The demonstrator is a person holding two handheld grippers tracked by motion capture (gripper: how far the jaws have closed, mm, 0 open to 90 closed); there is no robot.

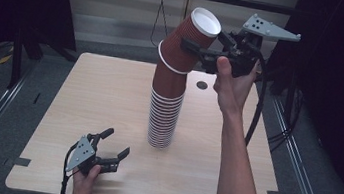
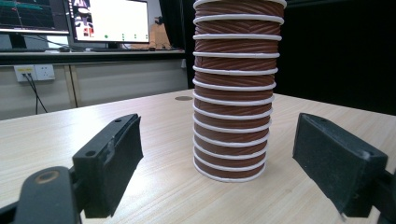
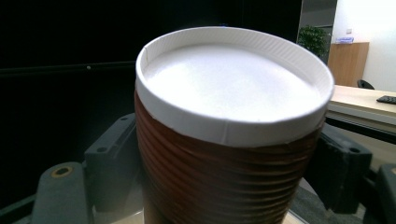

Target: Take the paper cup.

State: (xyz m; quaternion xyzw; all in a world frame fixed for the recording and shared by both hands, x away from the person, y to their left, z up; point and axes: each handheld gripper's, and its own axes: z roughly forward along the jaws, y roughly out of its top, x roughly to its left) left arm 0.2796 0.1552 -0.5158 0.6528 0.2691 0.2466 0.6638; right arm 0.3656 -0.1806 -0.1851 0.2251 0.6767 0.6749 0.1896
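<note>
A tall stack of upside-down brown paper cups [image 1: 163, 116] with white rims stands at the middle of the wooden table [image 1: 94, 97]. The top cup [image 1: 188, 33] is tilted to the right above the stack, white base up, its rim still over the cup below. My right gripper [image 1: 201, 50] is shut on this cup; in the right gripper view the jaws press both sides of the cup [image 3: 233, 88]. My left gripper [image 1: 116, 142] rests low near the table's front left, open and holding nothing. In the left gripper view the stack [image 2: 232, 93] stands a little beyond the gripper [image 2: 222, 142].
A small dark round hole [image 1: 201, 85] sits in the table right of the stack. Floor rails run along both sides of the table. Monitors [image 2: 112, 21] stand on a desk behind, in the left gripper view.
</note>
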